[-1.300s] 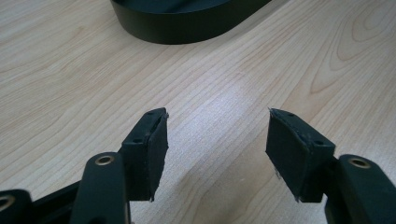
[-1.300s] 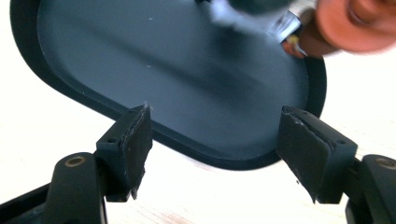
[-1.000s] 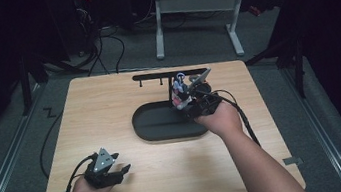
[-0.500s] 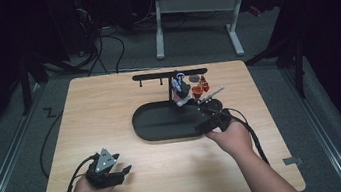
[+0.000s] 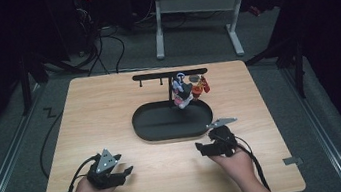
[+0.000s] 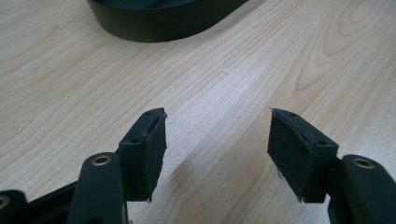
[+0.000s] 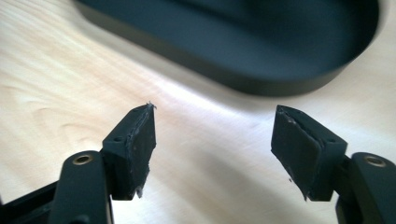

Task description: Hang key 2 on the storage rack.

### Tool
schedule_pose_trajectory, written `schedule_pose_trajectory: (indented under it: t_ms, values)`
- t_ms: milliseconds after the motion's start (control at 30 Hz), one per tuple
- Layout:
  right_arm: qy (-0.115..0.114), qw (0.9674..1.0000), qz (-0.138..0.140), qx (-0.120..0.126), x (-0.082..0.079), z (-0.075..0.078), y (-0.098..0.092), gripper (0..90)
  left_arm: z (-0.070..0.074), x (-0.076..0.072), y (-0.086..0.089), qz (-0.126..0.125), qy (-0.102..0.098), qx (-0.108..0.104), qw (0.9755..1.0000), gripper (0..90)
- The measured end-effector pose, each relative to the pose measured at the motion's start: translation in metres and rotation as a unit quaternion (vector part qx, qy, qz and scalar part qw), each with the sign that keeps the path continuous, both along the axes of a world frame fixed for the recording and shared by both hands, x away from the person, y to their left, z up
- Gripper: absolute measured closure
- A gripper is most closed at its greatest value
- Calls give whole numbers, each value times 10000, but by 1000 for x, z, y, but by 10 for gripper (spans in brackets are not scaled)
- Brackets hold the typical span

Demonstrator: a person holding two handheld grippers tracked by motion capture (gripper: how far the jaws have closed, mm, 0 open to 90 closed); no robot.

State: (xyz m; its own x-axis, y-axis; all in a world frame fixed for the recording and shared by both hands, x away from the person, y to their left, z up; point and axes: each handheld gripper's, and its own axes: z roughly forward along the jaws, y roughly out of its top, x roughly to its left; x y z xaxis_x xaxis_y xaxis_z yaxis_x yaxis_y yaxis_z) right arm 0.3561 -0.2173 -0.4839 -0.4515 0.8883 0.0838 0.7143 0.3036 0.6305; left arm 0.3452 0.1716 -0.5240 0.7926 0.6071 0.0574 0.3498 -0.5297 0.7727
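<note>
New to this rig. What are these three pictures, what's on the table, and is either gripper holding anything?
There is no robot arm here: a person holds a two-jaw gripper in each hand. The high view comes from a fixed camera above the person's side of the wooden table. In it the left gripper rests near the table's front left, and the right gripper sits just in front of the black oval tray. A black T-shaped stand rises from the tray's back edge, and small colourful trinkets hang from its bar; what they are is too small to tell.

The other two pictures come from cameras riding on the grippers, each looking along its own black jaws. Both pairs of jaws stand open over bare wood, with the tray's rim ahead. Neither gripper holds anything.
</note>
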Motion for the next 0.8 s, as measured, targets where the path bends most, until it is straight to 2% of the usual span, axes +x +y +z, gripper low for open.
schedule_pose_trajectory:
  t_ms: [67, 167, 267, 333, 367, 400, 433, 533, 567, 667, 800]
  values:
    - [-20, 9996, -80, 263, -9, -11, -4, 296, 0, -1, -1, -28, 4, -35, 10000, 372]
    - [-236, 9994, -79, 225, -22, -24, -8, 283, -2, -3, -3, -97, 15, -85, 9999, 369]
    - [-540, 9978, -125, 355, -40, -36, -14, 260, -5, -5, -8, -209, 72, -182, 9996, 354]
    - [-978, 9942, -147, 416, -57, -45, -20, 271, -6, -7, -11, -215, 89, -189, 9996, 349]
    - [-1034, 9938, -94, 390, -61, -45, -21, 266, -7, -7, -13, -205, 76, -189, 9996, 345]
    - [-1107, 9925, -39, 507, -63, -42, -24, 257, -7, -8, -15, -209, 69, -190, 9996, 344]
    - [-1138, 9917, -20, 590, -64, -38, -26, 261, -7, -8, -17, -201, 67, -187, 9996, 344]
    - [-1287, 9896, -140, 625, -65, -36, -31, 260, -8, -11, -23, -186, 0, -104, 9998, 344]
    - [-1270, 9893, -142, 698, -65, -37, -32, 260, -8, -11, -24, -189, -8, -97, 9998, 345]
    - [-1291, 9898, -70, 601, -64, -38, -31, 260, -8, -13, -25, -207, -43, -106, 9997, 344]
    - [-1324, 9890, -98, 651, -65, -38, -29, 257, -6, -14, -22, -203, -72, -164, 9996, 343]
